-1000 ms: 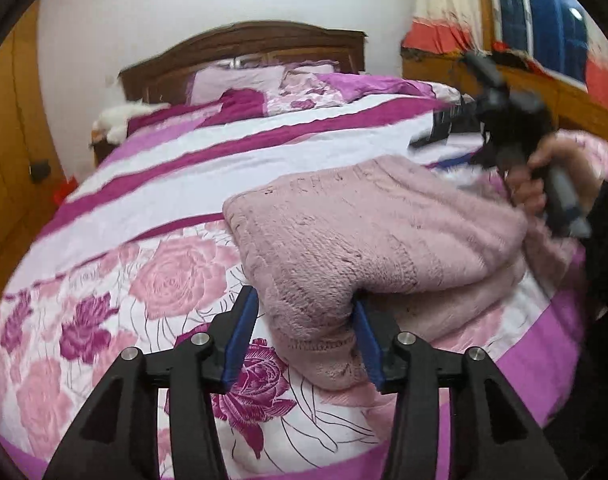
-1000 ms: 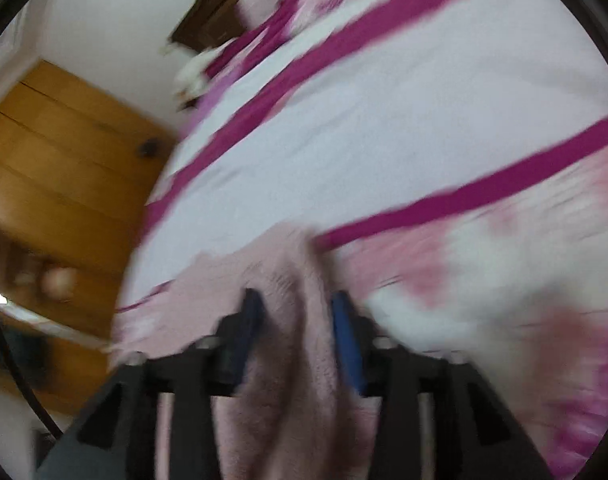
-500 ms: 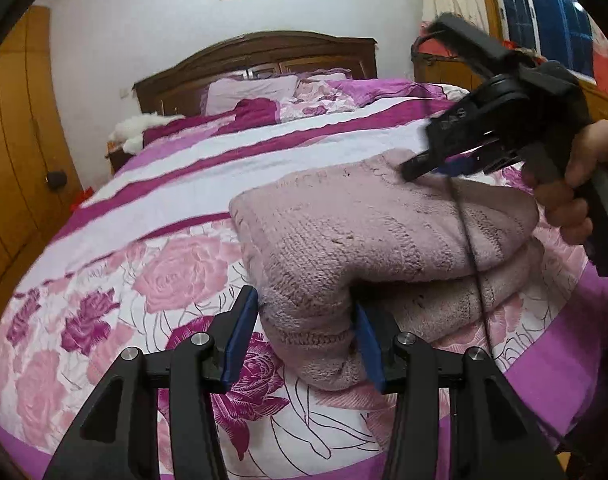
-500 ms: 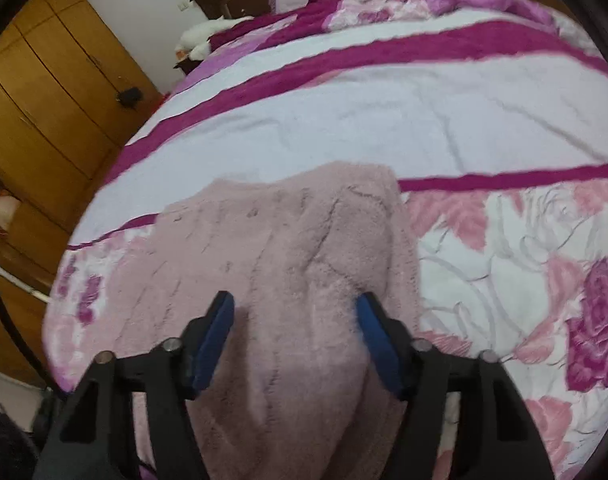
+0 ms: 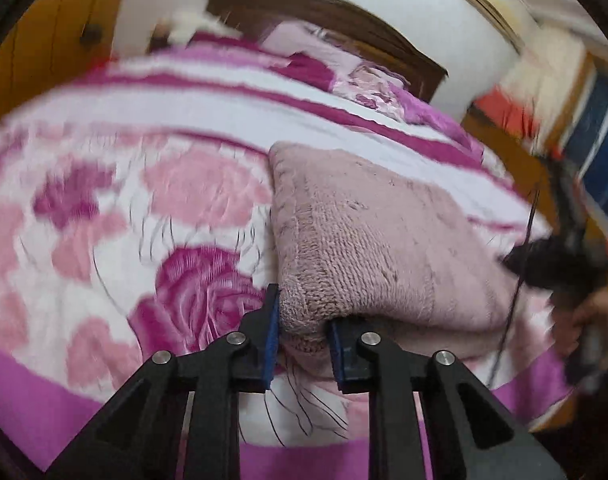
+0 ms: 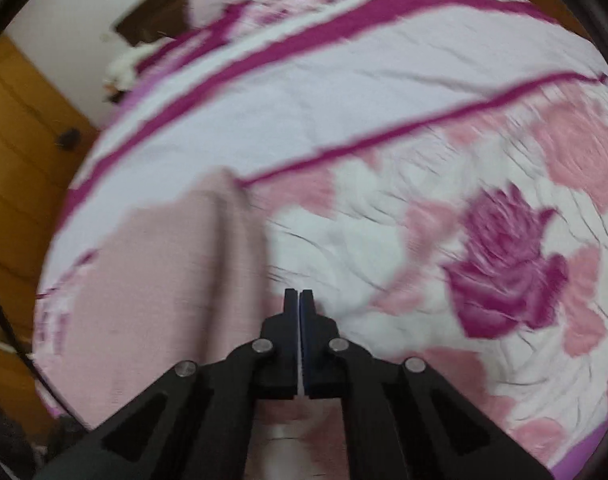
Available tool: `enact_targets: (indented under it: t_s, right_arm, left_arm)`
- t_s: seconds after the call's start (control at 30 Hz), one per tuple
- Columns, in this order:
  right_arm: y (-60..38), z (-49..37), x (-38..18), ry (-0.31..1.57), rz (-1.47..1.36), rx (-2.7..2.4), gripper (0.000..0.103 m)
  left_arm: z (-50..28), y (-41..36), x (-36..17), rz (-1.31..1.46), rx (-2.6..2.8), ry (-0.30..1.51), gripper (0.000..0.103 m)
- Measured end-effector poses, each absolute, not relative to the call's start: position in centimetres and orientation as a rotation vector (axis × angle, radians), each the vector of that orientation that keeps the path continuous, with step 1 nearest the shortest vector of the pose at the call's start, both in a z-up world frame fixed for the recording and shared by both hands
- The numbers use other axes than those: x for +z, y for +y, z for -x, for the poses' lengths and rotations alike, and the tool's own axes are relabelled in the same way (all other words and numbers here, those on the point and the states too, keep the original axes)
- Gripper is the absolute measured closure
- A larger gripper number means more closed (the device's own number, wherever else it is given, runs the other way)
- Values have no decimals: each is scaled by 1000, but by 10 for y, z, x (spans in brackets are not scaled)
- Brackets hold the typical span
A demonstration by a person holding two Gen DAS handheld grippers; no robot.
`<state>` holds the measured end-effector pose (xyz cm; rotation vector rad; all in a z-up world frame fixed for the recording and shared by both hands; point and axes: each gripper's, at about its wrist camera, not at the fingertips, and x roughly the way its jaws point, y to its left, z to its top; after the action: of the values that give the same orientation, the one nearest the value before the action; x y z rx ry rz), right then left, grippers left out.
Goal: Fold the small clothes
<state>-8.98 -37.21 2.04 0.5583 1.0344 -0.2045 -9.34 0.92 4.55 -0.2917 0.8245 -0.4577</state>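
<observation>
Nearly done: pink knitted sweater [image 5: 384,240] folded into a thick stack on the flowered bed [image 5: 143,208].

Left tool [image 5: 301,334] clamped on the stack's near corner; right tool [image 6: 299,312] pressed together, empty, just beside it. Probably only squaring up and letting go left.

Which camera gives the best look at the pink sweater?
The left wrist view: the folded sweater fills its middle, knit sharp, one corner between the left gripper's fingers. The right wrist view shows only a blurred part, left of the shut right gripper.
</observation>
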Motion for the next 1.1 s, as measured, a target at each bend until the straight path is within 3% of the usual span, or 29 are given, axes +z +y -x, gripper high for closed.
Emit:
enact_targets:
  t_s: [0.1,0.17,0.27,0.37,0.43,0.5,0.63,0.73,0.83,0.93,0.97,1.0,1.1]
  right_arm:
    - [-369,102,35,975,-553,-220,93]
    - [-342,109,59,895,-433,-200,76]
    - [-269,109,98,793,-209,-69,63]
    - [-190,101,108,751,-16,37,63]
    - [-147,93,83,804,-29,197,63]
    - [-127,84,48,898,-46,254,82]
    - [-134,83,38,896,-98,225,82]
    - [-142,91,67,879,-119,158,94]
    - [-145,109,82,798,-57,103,94]
    - [-163,99,23,916,-44,35,95]
    - [-171,104,12,860,-82,44,96]
    - [-178,113,13,784,-123,54,96]
    - [-180,114,29,812,-160,26,96]
  left_arm:
    - [88,25,29,464,-531,923,103]
    - [81,35,16,523,-541,967,103]
    - [76,53,0,639,-584,980,103]
    - [78,62,-4,684,-621,984,103]
    - [79,63,-3,673,-635,980,103]
    - [80,65,-5,630,-612,994,103]
    - [79,69,-7,671,-664,980,103]
    - [80,68,-3,639,-671,963,103]
    - [81,66,-2,619,-672,956,103]
    - [77,57,1,596,-701,972,103]
    - [82,55,4,572,-693,961,103]
    - [87,54,7,544,-682,955,103]
    - [118,52,32,396,-654,889,103]
